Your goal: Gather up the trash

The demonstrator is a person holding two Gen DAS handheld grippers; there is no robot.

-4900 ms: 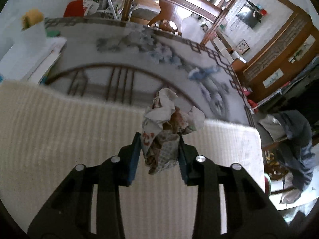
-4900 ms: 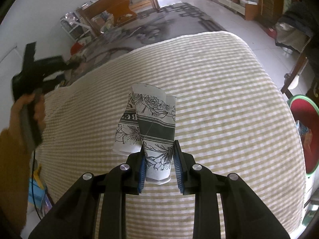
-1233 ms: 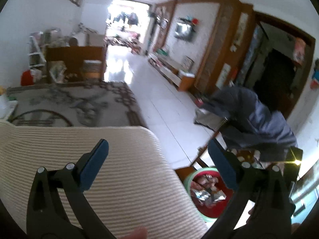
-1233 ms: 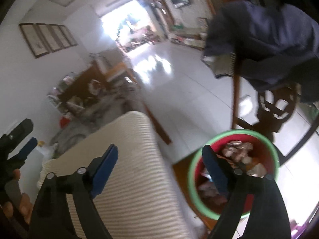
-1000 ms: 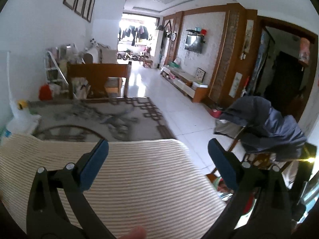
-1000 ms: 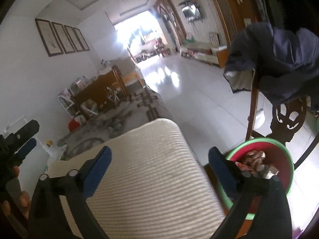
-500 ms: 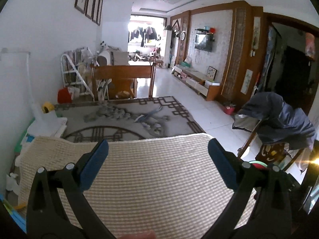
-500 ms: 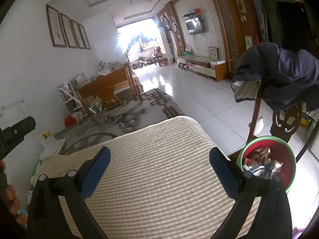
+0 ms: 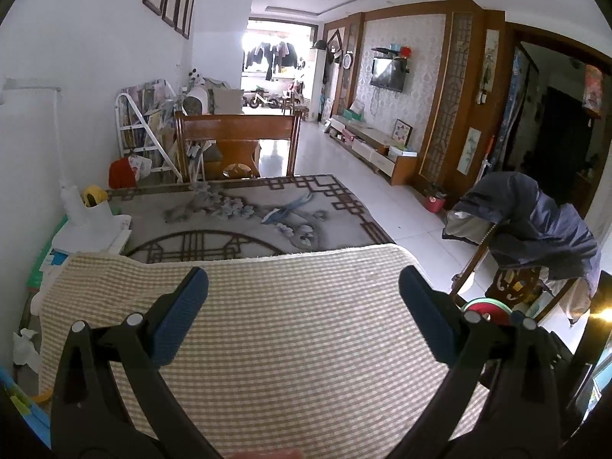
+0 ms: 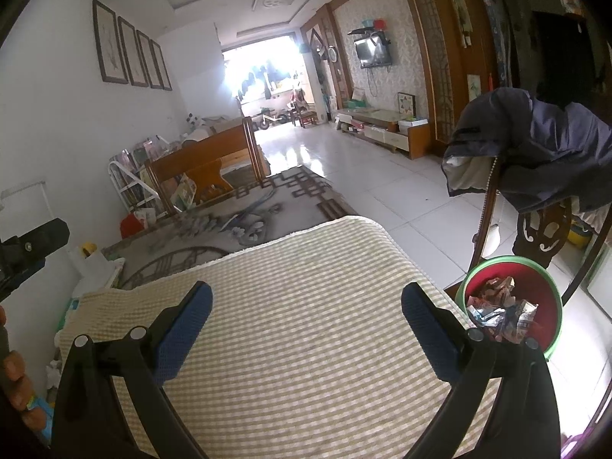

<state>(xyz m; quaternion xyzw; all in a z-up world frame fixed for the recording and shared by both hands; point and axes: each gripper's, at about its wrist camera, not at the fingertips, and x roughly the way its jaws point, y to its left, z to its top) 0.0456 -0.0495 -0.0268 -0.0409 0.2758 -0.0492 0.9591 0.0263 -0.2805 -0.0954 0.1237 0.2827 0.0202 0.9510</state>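
Checked cloth on the table (image 9: 298,352) is showing no trash in either view. Left gripper (image 9: 304,287) is hanging over it with jaws spread wide, nothing held; right gripper (image 10: 306,302) likewise wide and empty. Trash (image 10: 501,306) is sitting in the red bin (image 10: 554,294) beside the table's right edge. Collection is looking finished, or between pickups; next move is calling for a scan for leftovers. Earlier both grippers were clamping crumpled paper and paper cups; both loads are gone now.
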